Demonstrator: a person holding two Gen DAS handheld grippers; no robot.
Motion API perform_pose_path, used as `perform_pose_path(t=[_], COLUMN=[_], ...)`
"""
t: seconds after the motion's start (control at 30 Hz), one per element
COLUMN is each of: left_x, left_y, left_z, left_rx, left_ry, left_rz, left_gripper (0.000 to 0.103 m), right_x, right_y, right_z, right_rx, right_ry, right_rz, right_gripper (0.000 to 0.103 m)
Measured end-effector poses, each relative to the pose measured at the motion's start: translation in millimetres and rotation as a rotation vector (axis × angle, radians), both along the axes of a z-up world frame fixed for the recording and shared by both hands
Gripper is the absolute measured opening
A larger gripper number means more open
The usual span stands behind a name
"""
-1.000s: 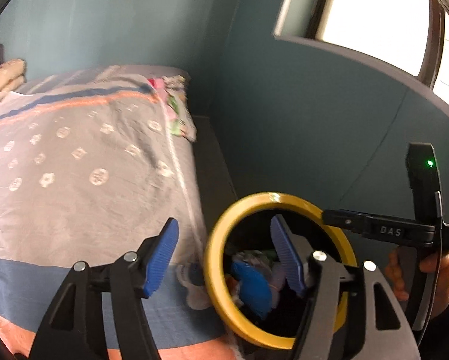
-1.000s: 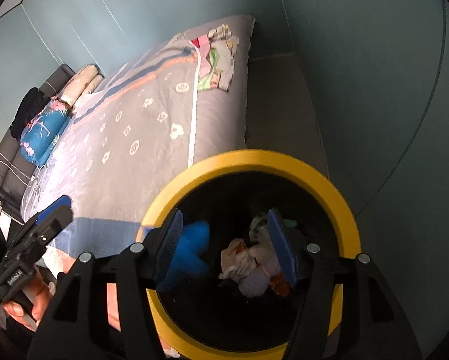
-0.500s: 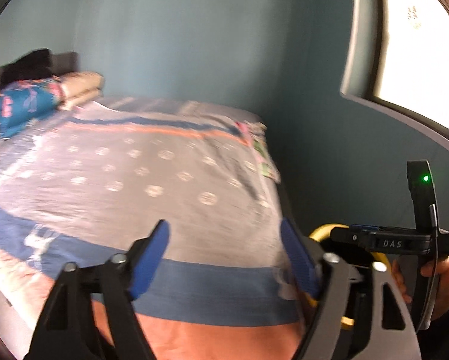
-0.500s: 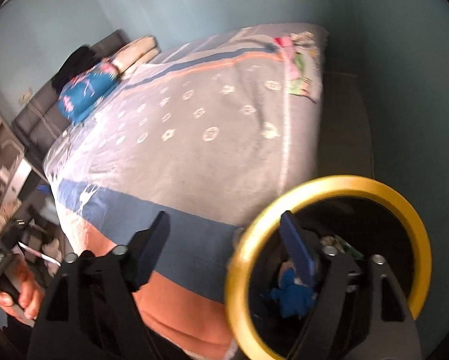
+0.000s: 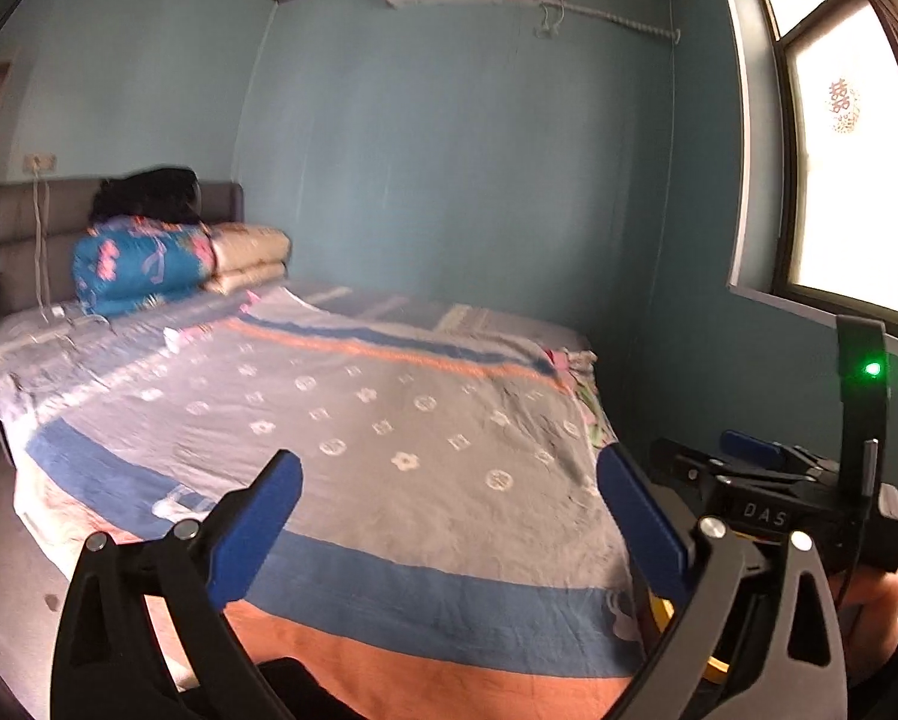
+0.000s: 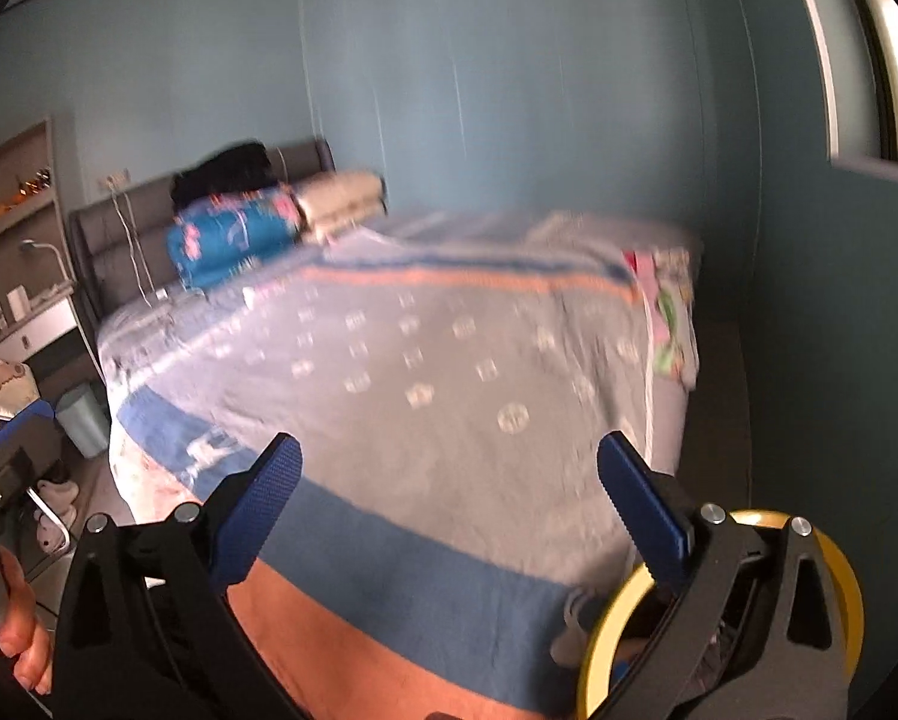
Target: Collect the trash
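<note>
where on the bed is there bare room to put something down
The wide grey middle of the bedspread is bare, bordered by the orange stripe and the blue band. Crowded spots: the headboard end with the folded quilts, and the far wall-side corner with colourful scraps.

Folded quilts (image 5: 143, 264) on bed (image 5: 389, 420), bin (image 6: 832, 570) right.

Your left gripper (image 5: 449, 519) points over the bed (image 5: 389, 420), its jaws opening with nothing between them. At your right, the right gripper (image 5: 742, 456) is near the bed's corner. Folded quilts (image 5: 179, 261) lie by the headboard (image 5: 23, 234).
</note>
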State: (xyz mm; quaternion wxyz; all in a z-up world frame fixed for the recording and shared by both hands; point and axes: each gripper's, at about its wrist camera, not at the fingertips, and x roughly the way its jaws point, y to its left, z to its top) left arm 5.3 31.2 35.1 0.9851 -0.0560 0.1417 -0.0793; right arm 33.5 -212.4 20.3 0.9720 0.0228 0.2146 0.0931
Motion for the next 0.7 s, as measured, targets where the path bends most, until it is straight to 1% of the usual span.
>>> perform_pose_path(t=[0.07,0.1,0.27,0.5,0.7], left_x=[-11,-15,-29,-34,-33], left_y=[1,3,7,12,12], left_z=[4,5,12,14,12], left_rx=[-0.005,-0.012,-0.040,-0.070,-0.067], left_ry=[-0.033,-0.043,-0.069,-0.070,-0.069], left_rz=[0.019,0.028,0.034,0.042,0.045], left_gripper=[0.095,0.095,0.095,0.095,0.095], right_x=[-10,-16,-35,-46,-53], right_y=[6,7,10,7,11], right_z=[4,5,17,25,27], right_rx=[0.003,0.027,0.033,0.046,0.040], right_ry=[-0.038,-0.059,-0.126,-0.175,-0.192], right_rz=[-0.008,-0.009,-0.047,-0.053,-0.059], right_gripper=[0.095,0.095,0.095,0.095,0.095])
